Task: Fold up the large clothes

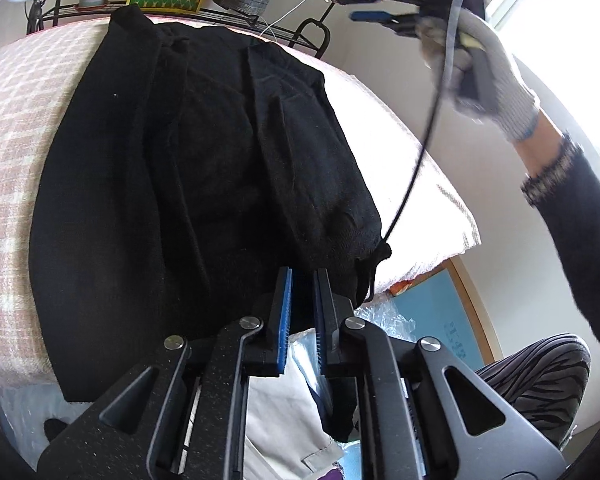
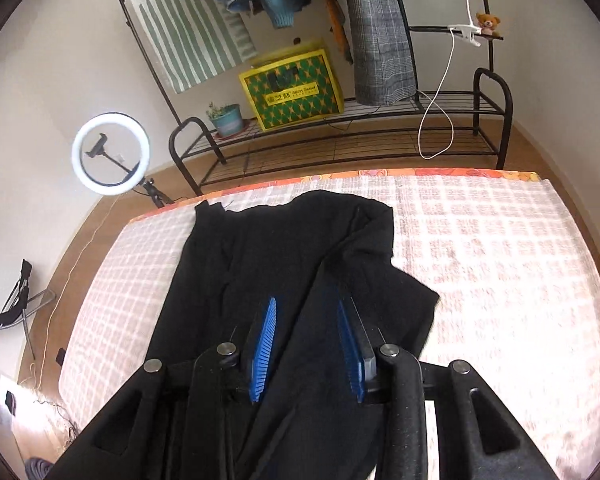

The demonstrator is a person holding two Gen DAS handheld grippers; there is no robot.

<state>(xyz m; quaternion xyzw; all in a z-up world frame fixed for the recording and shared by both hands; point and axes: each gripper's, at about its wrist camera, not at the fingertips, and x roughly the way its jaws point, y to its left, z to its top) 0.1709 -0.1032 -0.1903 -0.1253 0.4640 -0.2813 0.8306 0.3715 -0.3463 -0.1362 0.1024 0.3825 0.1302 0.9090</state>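
A large black garment (image 1: 188, 184) lies lengthwise on the pink checked bed cover (image 1: 28, 128), partly folded, one flap laid over its right side. My left gripper (image 1: 302, 276) is at the garment's near edge by the bed's front; its blue pads stand a narrow gap apart with no cloth between them. In the left wrist view my right gripper (image 1: 384, 4) is held high in the air at the upper right, in a gloved hand. In the right wrist view the right gripper (image 2: 306, 304) is open and empty above the black garment (image 2: 284, 264).
A black metal rack (image 2: 340, 136) stands behind the bed with a yellow-green box (image 2: 292, 88), a potted plant (image 2: 228, 118) and hanging clothes. A ring light (image 2: 110, 154) stands at the left. A black cable (image 1: 420, 152) hangs from the right gripper. My leg (image 1: 540, 376) is at the right.
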